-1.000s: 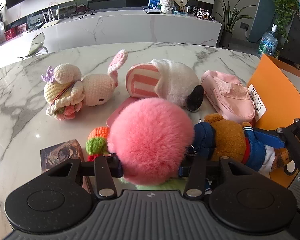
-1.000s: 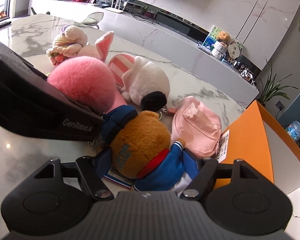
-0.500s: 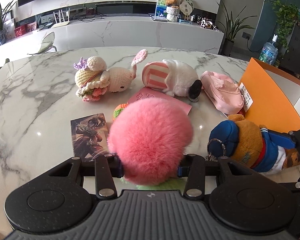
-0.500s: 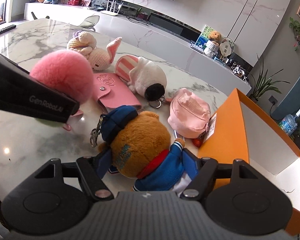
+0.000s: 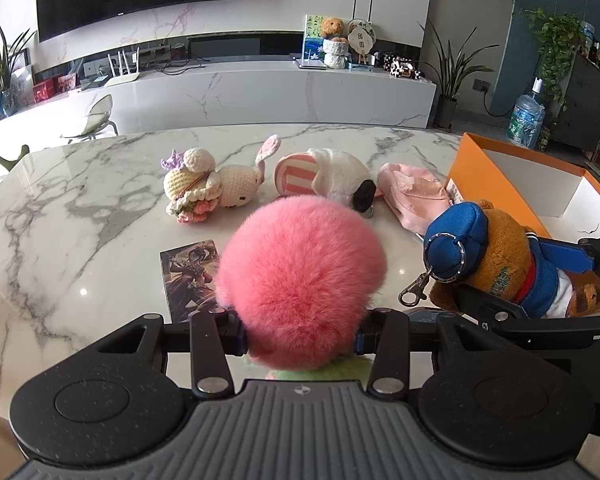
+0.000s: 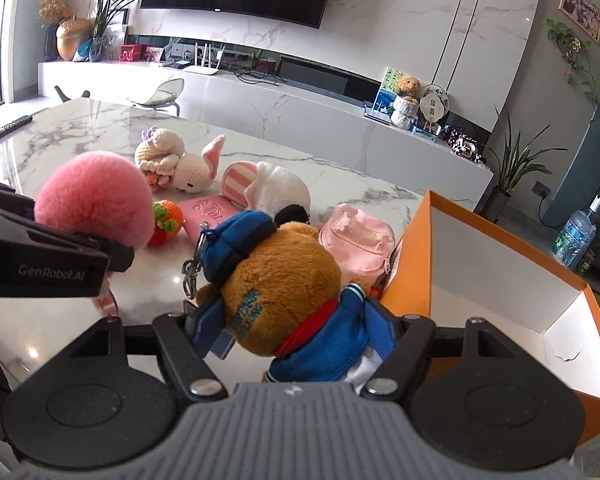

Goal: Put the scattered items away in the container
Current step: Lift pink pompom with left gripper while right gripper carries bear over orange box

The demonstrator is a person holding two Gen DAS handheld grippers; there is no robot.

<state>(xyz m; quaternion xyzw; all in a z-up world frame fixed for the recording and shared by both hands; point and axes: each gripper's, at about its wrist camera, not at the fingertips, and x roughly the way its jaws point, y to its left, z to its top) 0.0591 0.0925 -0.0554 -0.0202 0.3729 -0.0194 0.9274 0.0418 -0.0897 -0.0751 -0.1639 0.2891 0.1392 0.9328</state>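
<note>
My left gripper [image 5: 300,330] is shut on a fluffy pink pompom [image 5: 300,268], held well above the marble table [image 5: 80,208]. My right gripper [image 6: 292,334] is shut on a brown teddy bear [image 6: 284,280] in a blue cap and jacket, lifted just left of the open orange box [image 6: 496,280]. The box's white inside shows nothing in it. From the left wrist view the bear [image 5: 496,256] hangs at the right, in front of the box [image 5: 540,184]. On the table lie a crocheted bunny [image 5: 216,184], a white plush with a striped end [image 5: 324,180] and a pink cap [image 5: 416,196].
A picture card [image 5: 190,276] lies near the front of the table. A pink card wallet [image 6: 208,210] and a small orange crocheted toy [image 6: 168,220] sit behind the pompom. A white marble sideboard [image 5: 260,88] runs along the far wall.
Both grippers have risen and drawn back from the table, carrying the pompom and the bear. More of the box's inside has come into view on the right.
</note>
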